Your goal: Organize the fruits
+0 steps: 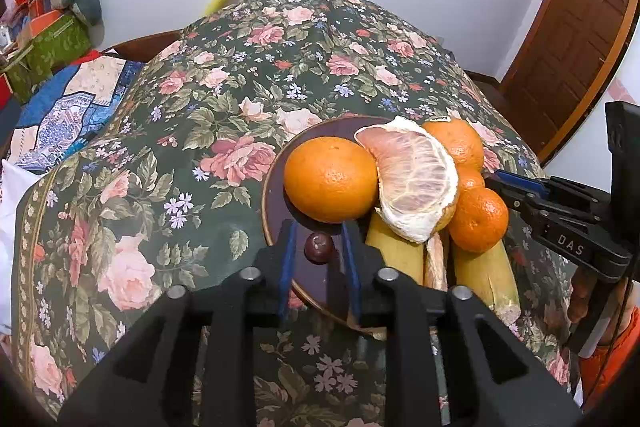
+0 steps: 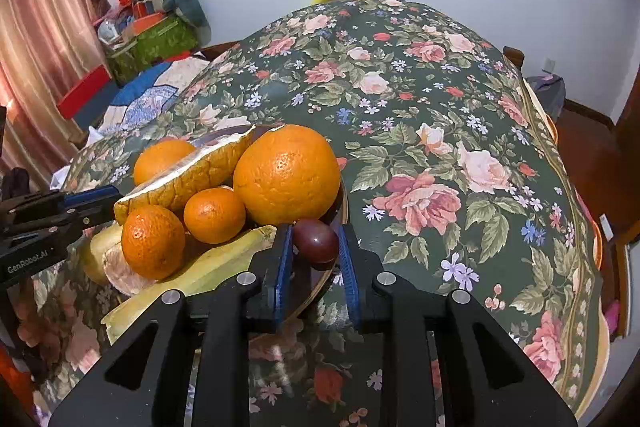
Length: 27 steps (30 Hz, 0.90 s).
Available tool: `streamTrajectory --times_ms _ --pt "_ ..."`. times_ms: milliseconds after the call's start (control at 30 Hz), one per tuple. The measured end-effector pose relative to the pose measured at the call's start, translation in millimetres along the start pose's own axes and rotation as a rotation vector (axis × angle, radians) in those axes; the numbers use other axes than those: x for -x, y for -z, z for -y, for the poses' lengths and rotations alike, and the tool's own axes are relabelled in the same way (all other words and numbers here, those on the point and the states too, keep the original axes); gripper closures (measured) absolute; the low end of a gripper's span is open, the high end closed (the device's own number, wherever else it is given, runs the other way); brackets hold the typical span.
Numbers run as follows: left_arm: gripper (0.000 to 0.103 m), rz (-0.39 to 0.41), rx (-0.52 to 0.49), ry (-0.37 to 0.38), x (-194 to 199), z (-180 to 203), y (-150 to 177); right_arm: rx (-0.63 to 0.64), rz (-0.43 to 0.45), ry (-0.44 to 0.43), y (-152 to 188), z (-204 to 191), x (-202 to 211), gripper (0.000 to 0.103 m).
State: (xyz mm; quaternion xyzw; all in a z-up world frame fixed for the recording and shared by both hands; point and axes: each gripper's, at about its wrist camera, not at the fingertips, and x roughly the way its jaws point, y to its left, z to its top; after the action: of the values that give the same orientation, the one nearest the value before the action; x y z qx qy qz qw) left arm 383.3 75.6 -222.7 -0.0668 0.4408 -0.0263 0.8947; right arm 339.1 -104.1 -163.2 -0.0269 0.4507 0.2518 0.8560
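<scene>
A dark round plate on the floral tablecloth holds a big orange, a pomelo piece, small mandarins, bananas and dark grapes. My left gripper is open with a grape lying on the plate between its blue pads, not touching them. My right gripper is open around another grape at the plate's edge, with a gap at the right pad.
The floral-covered table stretches away behind the plate. Boxes and folded cloth pile at the far left. A wooden door stands at the right. Each gripper shows in the other's view at the plate's side.
</scene>
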Motion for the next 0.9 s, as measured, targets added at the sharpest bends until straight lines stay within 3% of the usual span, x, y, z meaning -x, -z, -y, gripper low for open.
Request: streamTrajectory --times_ms 200,400,600,833,900 --pt "0.069 0.03 0.007 -0.002 16.1 0.0 -0.9 0.022 0.011 0.022 -1.4 -3.4 9.9 0.075" --pt "0.069 0.115 0.008 0.009 66.8 6.8 -3.4 0.064 0.086 0.027 -4.7 -20.5 50.3 0.075" --pt "0.069 0.265 -0.002 0.02 148.8 21.1 1.5 0.082 0.217 0.023 -5.1 -45.0 120.9 0.075" --pt "0.069 0.463 -0.04 0.015 253.8 49.3 23.9 0.087 0.416 0.018 12.0 -80.2 226.0 0.067" --pt "0.065 0.509 -0.057 0.013 279.3 58.2 34.1 0.088 0.467 0.012 19.8 -89.0 249.6 0.064"
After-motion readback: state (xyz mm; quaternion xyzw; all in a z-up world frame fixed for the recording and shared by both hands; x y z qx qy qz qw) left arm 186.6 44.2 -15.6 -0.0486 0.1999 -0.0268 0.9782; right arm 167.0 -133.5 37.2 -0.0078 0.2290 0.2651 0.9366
